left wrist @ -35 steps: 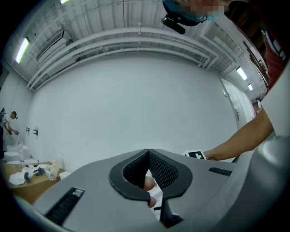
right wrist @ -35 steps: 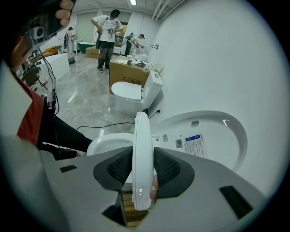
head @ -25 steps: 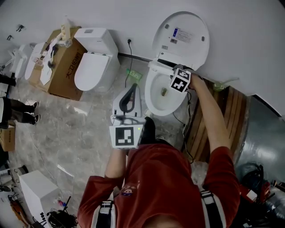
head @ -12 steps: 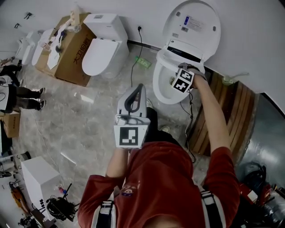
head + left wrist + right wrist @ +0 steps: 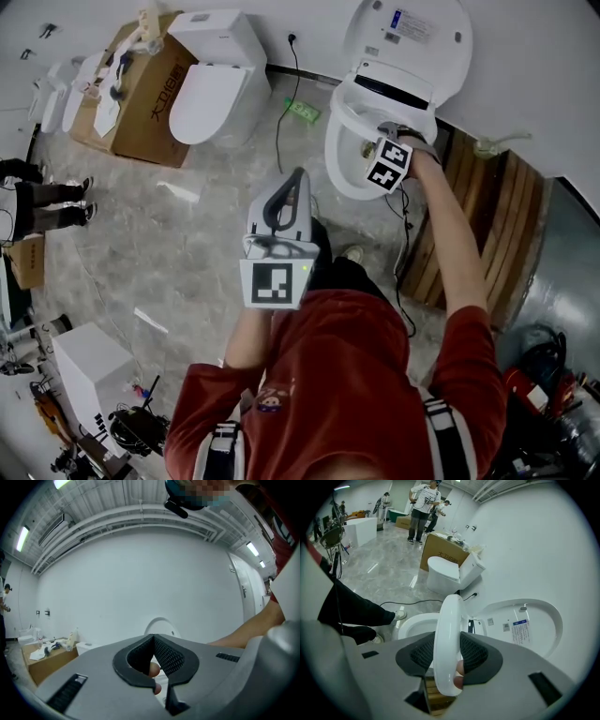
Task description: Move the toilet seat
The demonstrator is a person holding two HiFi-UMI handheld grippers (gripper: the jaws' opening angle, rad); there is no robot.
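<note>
Right gripper view: right gripper [image 5: 448, 644] jaws clamp toilet seat [image 5: 449, 616], left gripper [image 5: 153, 641] closed, empty; 2nd toilet [image 5: 450, 576], box [image 5: 443, 550] beyond.

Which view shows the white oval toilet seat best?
The right gripper view: the white oval toilet seat stands edge-on, clamped in the jaws of the right gripper. The head view shows it small, partly under that gripper. The left gripper view misses it.

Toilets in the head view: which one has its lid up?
The upper-right toilet, beside the wooden panel, whose seat the right gripper grips. The left toilet by the cardboard box has its lid shut.
</note>
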